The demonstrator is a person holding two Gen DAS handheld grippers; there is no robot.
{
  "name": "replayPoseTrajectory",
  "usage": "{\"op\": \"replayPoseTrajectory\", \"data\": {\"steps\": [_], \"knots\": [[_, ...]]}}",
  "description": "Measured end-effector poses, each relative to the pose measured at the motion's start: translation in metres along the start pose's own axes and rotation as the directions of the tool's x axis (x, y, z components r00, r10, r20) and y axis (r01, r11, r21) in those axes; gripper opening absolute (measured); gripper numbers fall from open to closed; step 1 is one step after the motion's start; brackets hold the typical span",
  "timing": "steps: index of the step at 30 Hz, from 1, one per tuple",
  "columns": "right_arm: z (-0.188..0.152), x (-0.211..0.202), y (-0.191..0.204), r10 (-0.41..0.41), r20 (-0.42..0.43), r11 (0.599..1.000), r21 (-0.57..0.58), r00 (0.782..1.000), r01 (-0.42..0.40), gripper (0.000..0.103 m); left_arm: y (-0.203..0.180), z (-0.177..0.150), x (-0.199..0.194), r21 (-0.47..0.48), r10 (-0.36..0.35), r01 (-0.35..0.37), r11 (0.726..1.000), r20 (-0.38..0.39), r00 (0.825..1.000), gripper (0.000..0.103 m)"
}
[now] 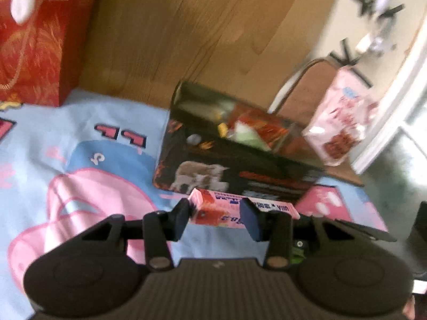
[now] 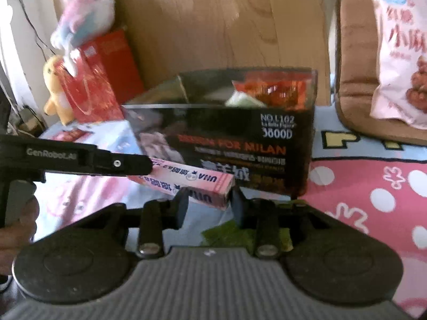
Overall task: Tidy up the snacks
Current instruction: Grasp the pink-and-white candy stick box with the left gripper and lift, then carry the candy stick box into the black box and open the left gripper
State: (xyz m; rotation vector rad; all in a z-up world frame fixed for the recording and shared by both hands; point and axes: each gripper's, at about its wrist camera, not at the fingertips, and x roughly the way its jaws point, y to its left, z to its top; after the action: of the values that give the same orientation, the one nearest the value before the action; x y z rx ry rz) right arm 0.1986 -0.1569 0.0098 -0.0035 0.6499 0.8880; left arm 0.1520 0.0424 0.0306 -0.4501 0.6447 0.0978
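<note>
Two grippers meet on one long pink snack box above a bed sheet printed in blue and pink. From the right wrist camera, the right gripper has its fingers set against one end of the box, one pad on either side, clamped on it; the left gripper's black finger reaches in from the left edge and lies along the box's far end. From the left wrist camera, the left gripper has that same box between its pads, the left pad touching the box end, the right pad pressed on its side.

Just behind the pink box stands an open black carton with white and red lettering, holding orange and pale green snack packets. A wooden headboard rises behind it. A red gift bag stands at the left of the carton, and a pink-and-white snack bag leans at the right on a brown cushion.

Only the right wrist view shows a yellow plush toy beside the red bag, a pale stuffed toy above it, a green wrapper under the gripper, and a person's hand on the left tool's handle. Only the left wrist view shows a white window frame at far right.
</note>
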Motion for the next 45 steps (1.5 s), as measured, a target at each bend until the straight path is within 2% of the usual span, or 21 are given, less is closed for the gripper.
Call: {"op": "replayPoseTrajectory", "data": {"steps": [3, 5, 12, 17, 19, 23, 25, 32, 34, 37, 40, 45], "knots": [[-0.007, -0.034, 0.009, 0.014, 0.064, 1.0, -0.008, 0.998, -0.013, 0.037, -0.012, -0.014, -0.032, 0.045, -0.007, 0.004, 0.999, 0.053, 0.999, 0.041], [-0.017, -0.05, 0.016, 0.021, 0.069, 1.0, -0.013, 0.997, -0.02, 0.037, -0.017, -0.028, -0.048, 0.068, -0.005, 0.001, 0.998, 0.056, 0.998, 0.041], [-0.067, -0.079, 0.037, 0.024, -0.035, 0.999, -0.043, 0.999, -0.026, 0.036, -0.015, -0.085, -0.075, 0.055, -0.017, 0.019, 0.998, -0.036, 0.999, 0.041], [-0.091, -0.082, 0.052, 0.022, -0.109, 0.996, -0.081, 0.994, -0.031, 0.036, -0.009, -0.118, -0.084, 0.039, -0.003, 0.007, 0.999, -0.092, 0.996, 0.044], [-0.097, -0.086, 0.061, 0.011, -0.099, 0.992, -0.124, 0.995, -0.023, 0.037, -0.006, -0.124, -0.091, 0.029, -0.014, 0.017, 0.999, -0.087, 0.996, 0.044], [-0.103, -0.09, 0.074, 0.016, -0.105, 0.981, -0.19, 0.994, -0.036, 0.041, -0.003, -0.126, -0.1, 0.022, -0.005, 0.006, 1.0, -0.077, 0.997, 0.045], [-0.104, -0.092, 0.076, 0.023, -0.101, 0.978, -0.203, 0.995, -0.043, 0.045, -0.001, -0.127, -0.102, 0.014, -0.011, 0.012, 1.0, -0.081, 0.997, 0.047], [-0.107, -0.088, 0.077, 0.009, -0.083, 0.977, -0.213, 0.996, -0.026, 0.047, 0.0, -0.13, -0.1, 0.024, -0.027, 0.029, 0.999, -0.082, 0.996, 0.048], [-0.109, -0.087, 0.079, 0.001, -0.081, 0.977, -0.214, 0.997, -0.018, 0.047, -0.003, -0.131, -0.099, 0.039, -0.02, 0.024, 0.999, -0.08, 0.997, 0.048], [-0.106, -0.085, 0.077, -0.023, -0.065, 0.98, -0.197, 0.998, 0.01, 0.041, -0.006, -0.128, -0.097, 0.058, -0.024, 0.029, 0.998, -0.082, 0.996, 0.048], [-0.1, -0.086, 0.074, -0.018, -0.044, 0.984, -0.176, 0.999, 0.01, 0.041, -0.009, -0.117, -0.096, 0.075, -0.024, 0.028, 0.997, -0.062, 0.998, 0.048], [-0.074, -0.087, 0.068, -0.025, 0.065, 0.984, -0.175, 0.998, 0.036, 0.041, -0.019, -0.08, -0.092, 0.125, -0.035, 0.034, 0.992, 0.009, 0.999, 0.048]]}}
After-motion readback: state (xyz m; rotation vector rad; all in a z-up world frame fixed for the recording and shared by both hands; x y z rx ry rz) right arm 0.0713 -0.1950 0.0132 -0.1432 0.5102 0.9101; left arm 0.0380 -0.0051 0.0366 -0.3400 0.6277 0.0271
